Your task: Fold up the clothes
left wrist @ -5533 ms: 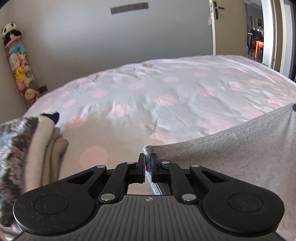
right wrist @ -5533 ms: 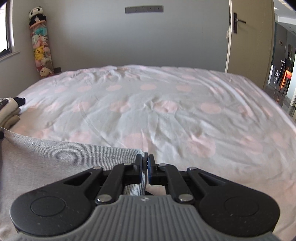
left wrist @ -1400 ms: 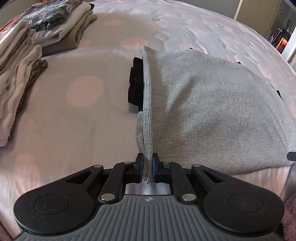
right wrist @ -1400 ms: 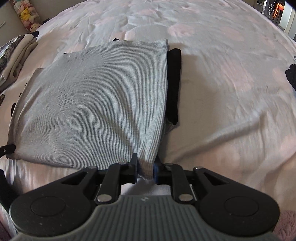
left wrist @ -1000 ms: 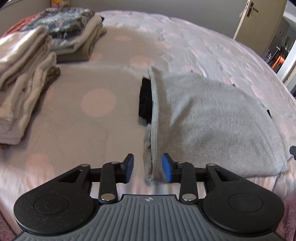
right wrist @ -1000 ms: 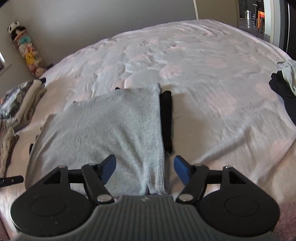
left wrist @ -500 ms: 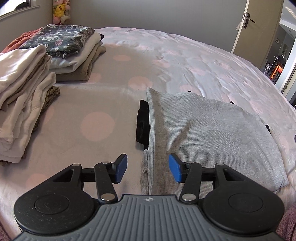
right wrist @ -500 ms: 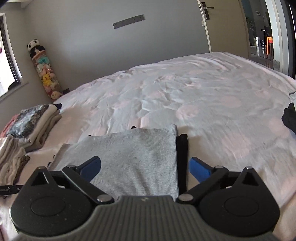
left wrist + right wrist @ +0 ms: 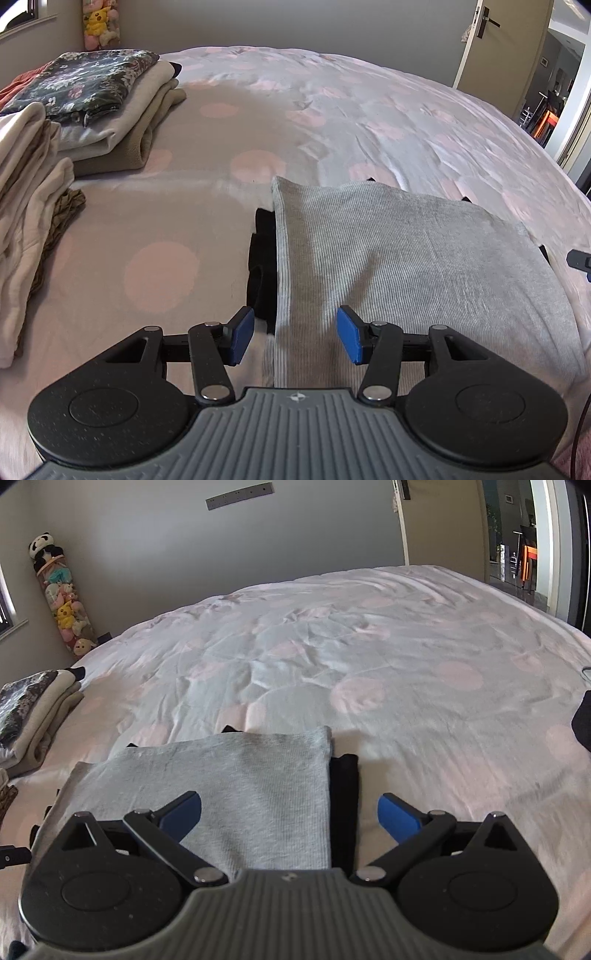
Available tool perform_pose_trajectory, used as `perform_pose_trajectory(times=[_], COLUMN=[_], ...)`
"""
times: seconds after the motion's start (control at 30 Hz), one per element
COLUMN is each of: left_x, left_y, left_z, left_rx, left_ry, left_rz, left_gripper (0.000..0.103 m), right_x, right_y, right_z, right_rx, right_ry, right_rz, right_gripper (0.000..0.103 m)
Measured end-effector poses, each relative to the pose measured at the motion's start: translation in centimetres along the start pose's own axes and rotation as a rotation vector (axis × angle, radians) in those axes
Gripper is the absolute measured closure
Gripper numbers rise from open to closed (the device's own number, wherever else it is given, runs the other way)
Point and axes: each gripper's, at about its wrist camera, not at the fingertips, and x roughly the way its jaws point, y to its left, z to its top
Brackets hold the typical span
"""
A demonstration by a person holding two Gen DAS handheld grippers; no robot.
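Note:
A grey ribbed garment (image 9: pixel 406 258) lies folded flat on the bed near its front edge. Black fabric (image 9: pixel 262 273) sticks out from under its left side. My left gripper (image 9: pixel 295 338) is open over the garment's near left corner, and its blue pads touch nothing. In the right wrist view the same grey garment (image 9: pixel 240 775) shows black fabric (image 9: pixel 343 794) along its right side. My right gripper (image 9: pixel 291 814) is wide open above the near right corner and holds nothing.
The bed has a grey cover with pink dots (image 9: pixel 369 657). Two stacks of folded clothes (image 9: pixel 92 103) (image 9: pixel 26 184) stand at the left. A dark piece of clothing (image 9: pixel 583 720) lies at the right edge. A door (image 9: pixel 491 55) stands behind the bed.
Both grippers were shut on the grey garment's near corners, then let go and opened. Since then both have drawn back from the garment, which now lies flat.

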Motion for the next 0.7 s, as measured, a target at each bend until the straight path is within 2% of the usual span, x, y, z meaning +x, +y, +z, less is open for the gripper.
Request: perform_pose_trajectory(times=[0.1, 0.23, 0.4, 0.5, 0.6, 0.7], left_x=[1.2, 2.6, 4.4, 5.5, 6.2, 6.5], left_y=[0.1, -0.1, -0.3, -0.3, -0.2, 0.1], left_z=[1.3, 2.6, 3.2, 3.1, 2.7, 2.5], left_rx=[0.002, 0.009, 0.021, 0.019, 0.018, 0.001], left_ry=[-0.006, -0.009, 0.009, 0.029, 0.037, 0.028], left_rz=[0.006, 0.007, 0.016, 0.022, 0.030, 0.028], left_gripper=[0.056, 0.056, 0.055, 0.055, 0.053, 0.050], right_x=[1.6, 3.8, 5.8, 7.2, 7.8, 8.0], right_y=[-1.0, -3.2, -4.8, -5.7, -6.1, -5.9], right_z=[0.7, 1.2, 1.4, 0.5, 0.1, 0.0], right_rx=[0.034, 0.173, 0.257, 0.314, 0.327, 0.286], right_ry=[0.030, 0.049, 0.067, 0.106, 0.110, 0.118], right_rz=[0.007, 0.064, 0.111, 0.125, 0.141, 0.154], right_gripper=[0.001, 0.001, 0.002, 0.006, 0.005, 0.003])
